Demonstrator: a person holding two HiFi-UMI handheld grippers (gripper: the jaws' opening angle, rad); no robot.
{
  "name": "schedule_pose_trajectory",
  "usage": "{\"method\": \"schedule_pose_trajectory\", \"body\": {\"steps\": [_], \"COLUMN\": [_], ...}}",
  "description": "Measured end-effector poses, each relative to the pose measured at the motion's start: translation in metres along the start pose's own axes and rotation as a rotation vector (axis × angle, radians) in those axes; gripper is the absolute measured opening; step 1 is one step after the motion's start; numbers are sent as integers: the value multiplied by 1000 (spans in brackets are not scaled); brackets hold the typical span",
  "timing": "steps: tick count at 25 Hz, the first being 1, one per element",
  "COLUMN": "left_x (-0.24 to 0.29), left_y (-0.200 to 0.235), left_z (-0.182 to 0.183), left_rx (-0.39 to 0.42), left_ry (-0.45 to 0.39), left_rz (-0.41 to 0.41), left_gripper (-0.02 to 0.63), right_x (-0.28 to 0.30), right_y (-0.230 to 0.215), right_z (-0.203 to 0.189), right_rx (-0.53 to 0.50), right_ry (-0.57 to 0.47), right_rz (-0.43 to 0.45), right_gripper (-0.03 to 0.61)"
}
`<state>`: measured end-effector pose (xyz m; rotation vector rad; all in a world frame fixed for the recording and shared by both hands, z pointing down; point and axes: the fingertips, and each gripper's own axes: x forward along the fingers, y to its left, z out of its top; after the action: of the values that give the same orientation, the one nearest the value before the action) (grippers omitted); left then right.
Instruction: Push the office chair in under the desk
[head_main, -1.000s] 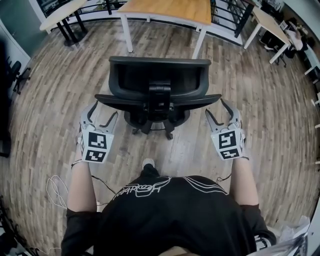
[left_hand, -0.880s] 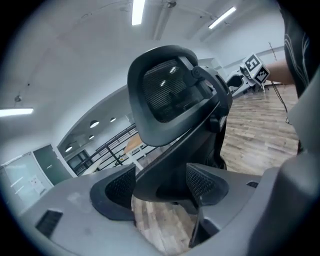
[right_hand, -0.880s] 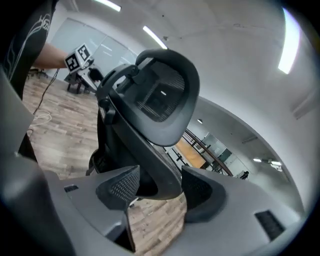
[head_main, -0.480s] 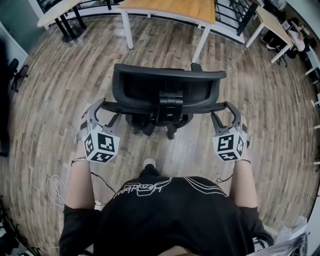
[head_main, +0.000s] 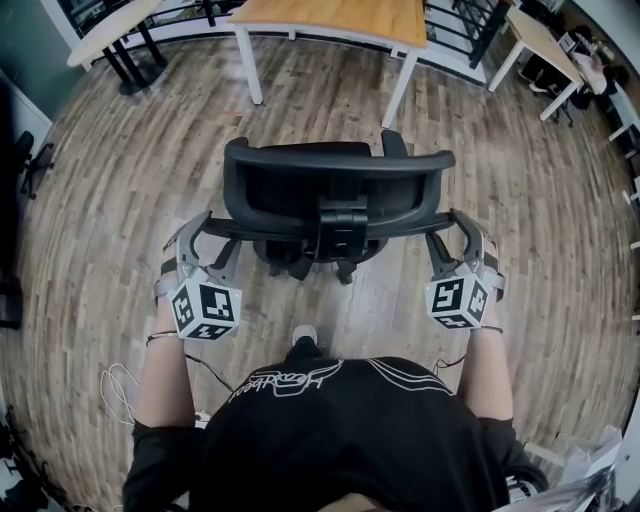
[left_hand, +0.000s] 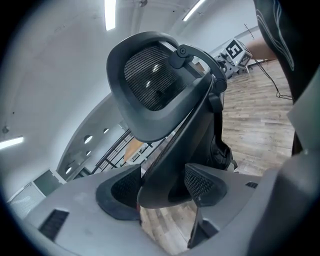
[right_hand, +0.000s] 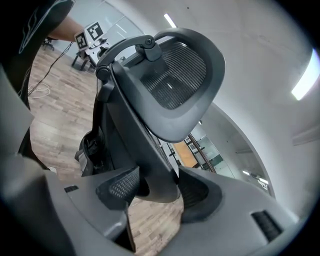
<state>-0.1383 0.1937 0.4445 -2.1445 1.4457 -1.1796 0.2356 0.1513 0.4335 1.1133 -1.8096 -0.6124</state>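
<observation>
The black mesh-backed office chair (head_main: 320, 180) stands in front of me on the wood floor with its back toward me. Beyond it is the wooden desk (head_main: 330, 15) on white legs. My left gripper (head_main: 215, 232) straddles the left end of the backrest's crossbar, and my right gripper (head_main: 445, 228) straddles the right end. In the left gripper view, the chair's back frame (left_hand: 165, 150) fills the gap between the pads (left_hand: 202, 182). The left gripper (left_hand: 162, 192) has just been closing on it. In the right gripper view, the frame (right_hand: 150, 150) sits pressed between the right gripper's (right_hand: 159, 192) pads.
A pale table (head_main: 110, 30) on black legs stands at the top left, and another light table (head_main: 540, 40) at the top right. A white cable (head_main: 115, 385) lies on the floor by my left arm. My shoe (head_main: 303, 335) is just behind the chair base.
Both grippers have come forward from just behind the crossbar's ends to straddle them, and each has rolled. The chair has turned slightly.
</observation>
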Motion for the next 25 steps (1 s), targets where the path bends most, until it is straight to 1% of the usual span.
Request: {"method": "schedule_pose_trajectory", "body": {"steps": [7, 14, 18, 25], "left_x": [18, 46, 60, 86], "left_y": [19, 39, 53, 69], "left_z": [-7, -7, -9, -7], "left_rx": [6, 11, 15, 33], "left_ry": [-4, -14, -15, -22], "left_rz": [7, -12, -21, -30], "left_gripper": [273, 273, 273, 273], "right_x": [14, 38, 51, 68], "right_y": [0, -9, -12, -19], "right_z": [11, 19, 26, 30], "right_rx": [-7, -8, -39, -36], "right_ry": [24, 58, 87, 105], "right_rz": [-12, -34, -69, -98], "right_gripper": [265, 264, 258, 258]}}
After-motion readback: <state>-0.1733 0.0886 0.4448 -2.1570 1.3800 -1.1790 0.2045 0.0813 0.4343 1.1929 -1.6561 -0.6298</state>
